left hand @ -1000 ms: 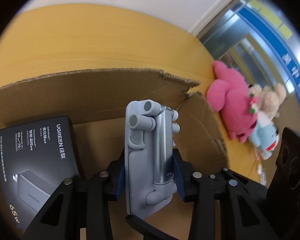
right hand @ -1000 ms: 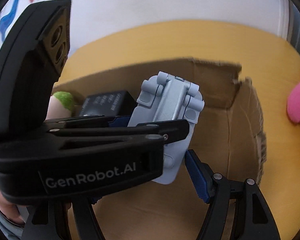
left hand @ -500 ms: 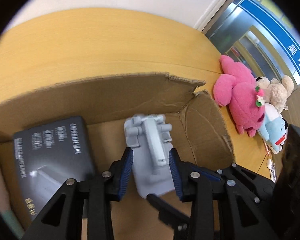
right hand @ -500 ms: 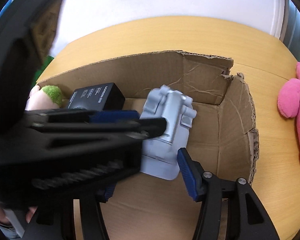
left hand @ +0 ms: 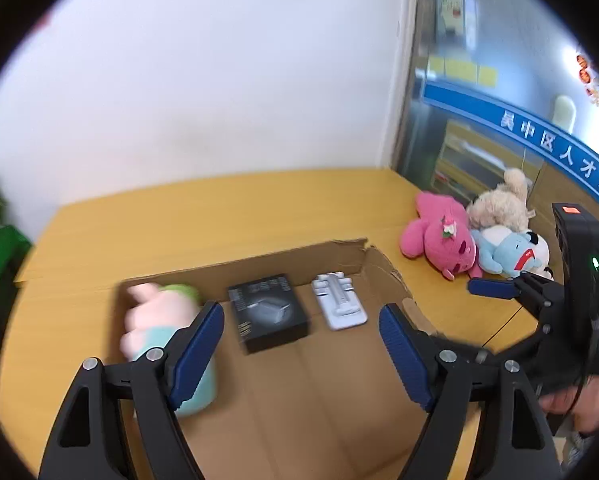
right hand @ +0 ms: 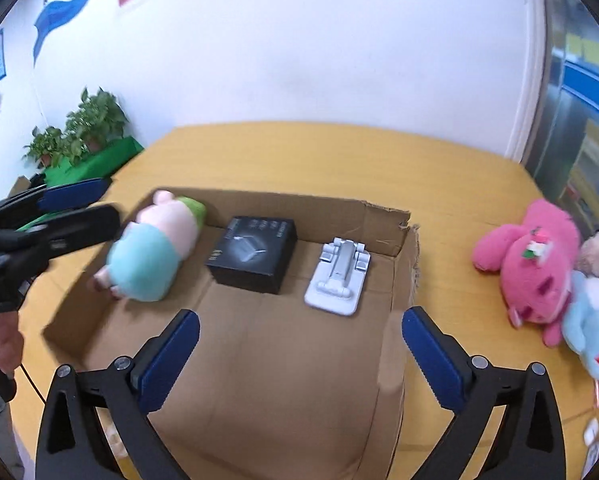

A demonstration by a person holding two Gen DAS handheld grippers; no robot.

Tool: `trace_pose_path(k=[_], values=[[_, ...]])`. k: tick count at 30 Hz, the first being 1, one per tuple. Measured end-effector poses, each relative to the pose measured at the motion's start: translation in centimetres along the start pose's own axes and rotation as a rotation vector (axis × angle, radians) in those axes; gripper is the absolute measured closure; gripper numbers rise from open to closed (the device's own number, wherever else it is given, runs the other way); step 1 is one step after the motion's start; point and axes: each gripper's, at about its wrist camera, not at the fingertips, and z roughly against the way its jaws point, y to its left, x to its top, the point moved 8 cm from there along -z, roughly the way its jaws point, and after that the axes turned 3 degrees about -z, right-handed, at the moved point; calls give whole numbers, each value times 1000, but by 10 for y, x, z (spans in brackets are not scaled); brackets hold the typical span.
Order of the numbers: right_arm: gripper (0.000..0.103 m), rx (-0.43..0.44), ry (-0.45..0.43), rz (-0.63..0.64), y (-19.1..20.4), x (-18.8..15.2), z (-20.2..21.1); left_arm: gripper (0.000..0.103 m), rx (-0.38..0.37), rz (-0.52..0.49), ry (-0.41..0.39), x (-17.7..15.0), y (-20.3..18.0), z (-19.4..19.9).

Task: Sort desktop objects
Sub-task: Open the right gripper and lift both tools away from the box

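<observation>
— So, where's the grey stand (right hand: 336,276)?
— Flat in the cardboard box (right hand: 403,280), by its right wall, beside the black carton (right hand: 251,254).
— Grippers?
— Left gripper (left hand: 301,344) and right gripper (right hand: 299,354) both released, empty.

Left gripper (left hand: 301,338): jaws spread wide, blue pads (left hand: 197,354) facing each other, nothing between them | Right gripper (right hand: 299,354): jaws spread wide, blue pads (right hand: 433,354) bare, nothing between them | Both held level, side by side, the person's fingers wrapped around each handle.
</observation>
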Motion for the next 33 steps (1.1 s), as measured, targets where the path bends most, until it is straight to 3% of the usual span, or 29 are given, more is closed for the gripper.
trace_pose_path(k=[5,9,17,24,33], values=[[0,-17,-49,11,31,-18,46,21,121,15,-44,-41,8,70],[0,-27,-69,-13,51,-47,69,21,188,-4,-44,-74,-1,92],[0,-86,-75,-42,64,-103,95,21,118,37,-41,-120,-28,114],[0,-107,-97,-22,71,-113,109,21,104,37,-72,-130,-34,119],[0,-120,-96,-26,67,-120,106,21,107,77,-52,-141,-23,106]])
